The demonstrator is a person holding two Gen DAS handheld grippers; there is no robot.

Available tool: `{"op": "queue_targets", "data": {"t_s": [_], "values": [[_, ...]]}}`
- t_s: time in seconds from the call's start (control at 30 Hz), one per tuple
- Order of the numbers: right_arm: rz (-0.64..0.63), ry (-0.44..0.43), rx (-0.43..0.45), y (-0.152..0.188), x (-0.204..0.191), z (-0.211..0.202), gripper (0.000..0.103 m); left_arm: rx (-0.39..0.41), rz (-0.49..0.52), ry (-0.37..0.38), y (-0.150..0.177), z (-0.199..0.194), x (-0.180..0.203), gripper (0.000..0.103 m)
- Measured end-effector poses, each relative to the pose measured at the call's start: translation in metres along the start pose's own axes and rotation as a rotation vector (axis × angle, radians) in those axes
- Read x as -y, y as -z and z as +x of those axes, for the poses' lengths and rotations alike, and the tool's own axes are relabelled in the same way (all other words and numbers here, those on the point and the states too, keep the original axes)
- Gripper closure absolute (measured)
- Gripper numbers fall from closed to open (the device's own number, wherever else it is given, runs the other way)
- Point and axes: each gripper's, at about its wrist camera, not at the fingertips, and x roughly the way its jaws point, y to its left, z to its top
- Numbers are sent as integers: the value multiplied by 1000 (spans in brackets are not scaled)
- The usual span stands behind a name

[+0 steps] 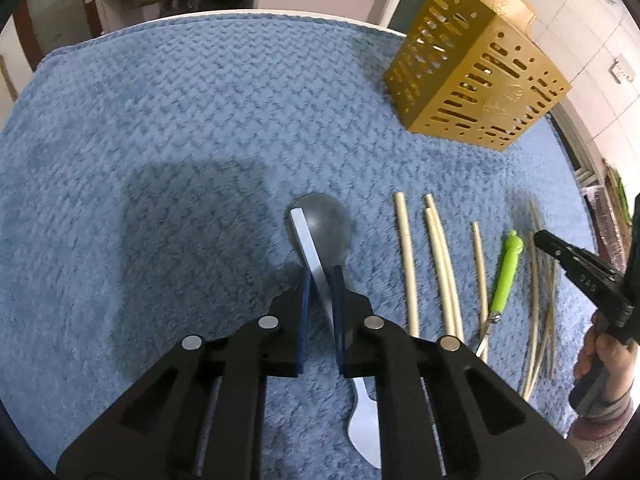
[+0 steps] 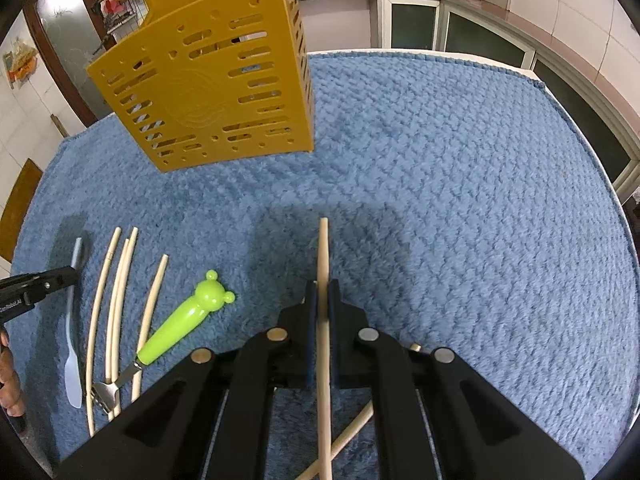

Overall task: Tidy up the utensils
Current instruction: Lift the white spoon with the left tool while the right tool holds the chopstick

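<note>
Pinching spoon with left gripper and chopstick with right gripper, both in front of yellow holder; probably needing lifting into its top next.

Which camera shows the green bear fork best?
The right wrist view. There the fork lies close, with its bear head, ears and metal prongs all plain to see. In the left wrist view the fork looks thin and sits off to the side, its bear face is hard to make out and the prongs are barely visible.
</note>
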Motion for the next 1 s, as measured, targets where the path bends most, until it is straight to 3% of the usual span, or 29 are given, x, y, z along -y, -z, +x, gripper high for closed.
{"op": "queue_targets", "data": {"t_s": [0.2, 0.43, 0.6, 0.77, 1.0], "values": [[-14, 30, -33, -1, -1, 6, 97, -17, -24, -42, -1, 5, -1, 93], [-19, 38, -77, -10, -2, 12, 97, -32, 17, -115, -10, 14, 16, 92], [-19, 31, -88, -13, 0, 12, 97, -25, 6, -93, -13, 14, 13, 94], [26, -17, 6, -8, 10, -14, 97, 14, -1, -50, -5, -2, 9, 98], [46, -85, 173, -5, 14, -52, 97, 163, 21, -4, 8, -46, 19, 98]]}}
